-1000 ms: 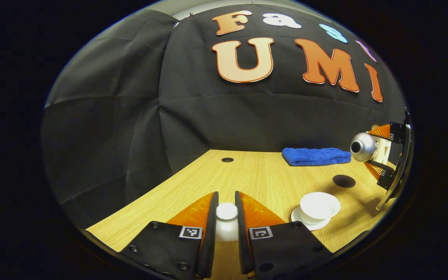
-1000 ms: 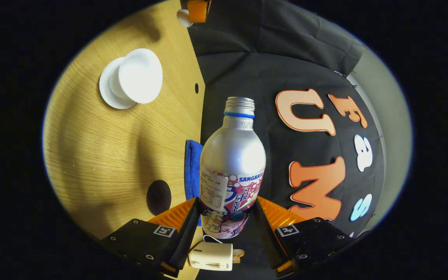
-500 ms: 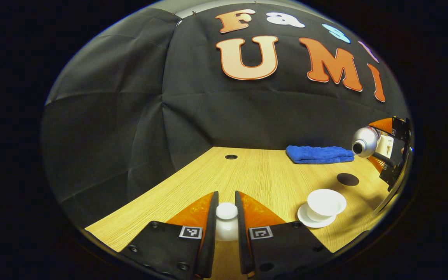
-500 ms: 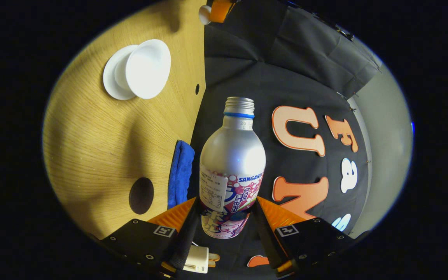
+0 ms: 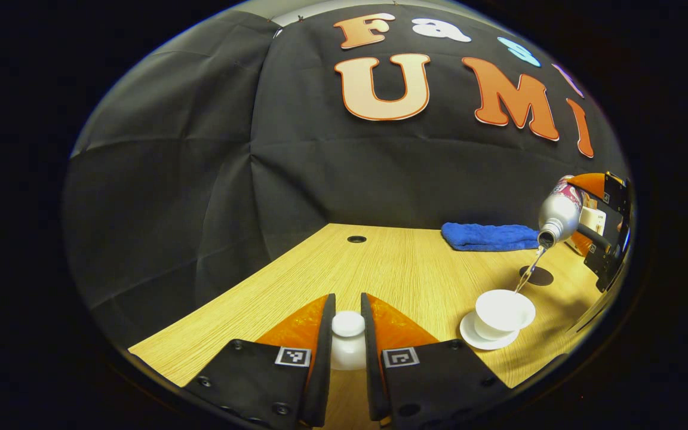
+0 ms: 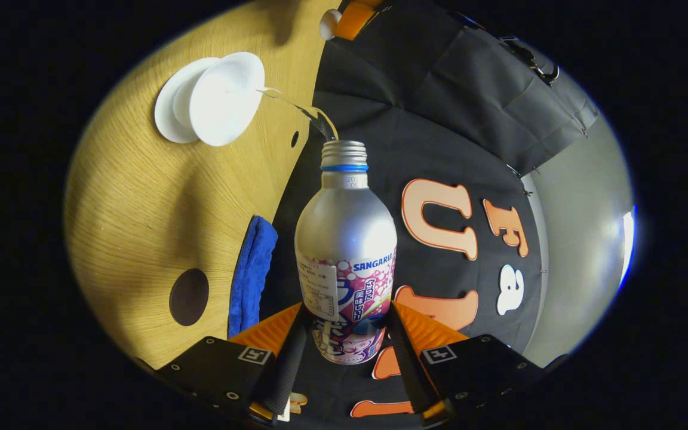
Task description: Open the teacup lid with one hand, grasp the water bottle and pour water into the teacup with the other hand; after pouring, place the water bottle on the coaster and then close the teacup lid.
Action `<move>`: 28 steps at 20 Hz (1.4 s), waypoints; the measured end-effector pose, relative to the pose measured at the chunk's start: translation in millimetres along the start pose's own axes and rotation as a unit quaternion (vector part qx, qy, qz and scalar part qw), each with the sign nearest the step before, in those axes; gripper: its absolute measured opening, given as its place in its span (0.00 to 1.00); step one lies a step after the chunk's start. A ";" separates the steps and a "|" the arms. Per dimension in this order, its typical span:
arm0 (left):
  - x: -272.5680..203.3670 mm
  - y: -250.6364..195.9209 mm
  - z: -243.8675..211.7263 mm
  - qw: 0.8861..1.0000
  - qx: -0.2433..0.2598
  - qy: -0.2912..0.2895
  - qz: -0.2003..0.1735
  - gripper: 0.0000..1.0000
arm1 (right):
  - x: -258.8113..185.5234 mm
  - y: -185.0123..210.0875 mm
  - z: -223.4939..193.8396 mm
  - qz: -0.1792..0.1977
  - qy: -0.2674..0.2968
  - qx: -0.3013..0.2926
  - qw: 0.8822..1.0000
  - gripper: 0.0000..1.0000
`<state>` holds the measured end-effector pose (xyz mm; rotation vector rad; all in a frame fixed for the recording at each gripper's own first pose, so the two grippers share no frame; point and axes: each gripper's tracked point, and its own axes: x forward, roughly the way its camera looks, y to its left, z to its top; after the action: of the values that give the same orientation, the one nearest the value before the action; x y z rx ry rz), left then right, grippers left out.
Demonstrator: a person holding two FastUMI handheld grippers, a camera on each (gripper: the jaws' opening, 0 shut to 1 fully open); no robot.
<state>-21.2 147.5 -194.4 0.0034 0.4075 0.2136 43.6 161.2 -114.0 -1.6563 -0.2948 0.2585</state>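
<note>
In the left gripper view, the left claw [image 5: 348, 340] is closed on the white teacup lid [image 5: 348, 341], both fingers pressing its knob, and it holds the lid above the near part of the wooden bench [image 5: 392, 269], left of the teacup. The teacup [image 5: 503, 310] stands uncovered on its white saucer [image 5: 480, 339] toward the right side of the bench.

The right claw [image 6: 344, 340] grips the lower, labelled part of the silver water bottle [image 6: 344, 239], a finger pressed on each side. The bottle is tilted with its open mouth pointing down toward the cup, and a thin stream of water [image 6: 296, 107] runs from the mouth to the teacup's rim. In the left gripper view the same bottle hangs tilted above and to the right of the teacup, with the stream falling into the cup.

The dark round coaster [image 5: 536, 275] lies bare on the bench just beyond the teacup, apart from it. A folded blue cloth [image 5: 487, 236] rests at the far edge of the bench, against the black booth wall, beyond the coaster. A small dark hole [image 5: 356, 239] marks the bench's far side, left of the cloth.
</note>
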 end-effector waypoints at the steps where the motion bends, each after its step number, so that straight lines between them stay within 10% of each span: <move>1: 0.4 -0.5 1.2 1.000 0.000 0.000 0.000 0.30 | 0.1 -0.4 0.8 0.000 -0.004 -0.002 1.000 0.76; 28: -5.9 2.7 2.6 1.000 -0.010 -0.009 -0.005 0.30 | 8.6 -49.0 -6.1 -0.110 -0.017 -0.106 0.988 0.76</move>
<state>-26.1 149.0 -189.5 -0.0169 0.3875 0.2083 51.8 163.1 -64.7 -1.8117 -0.5436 0.0906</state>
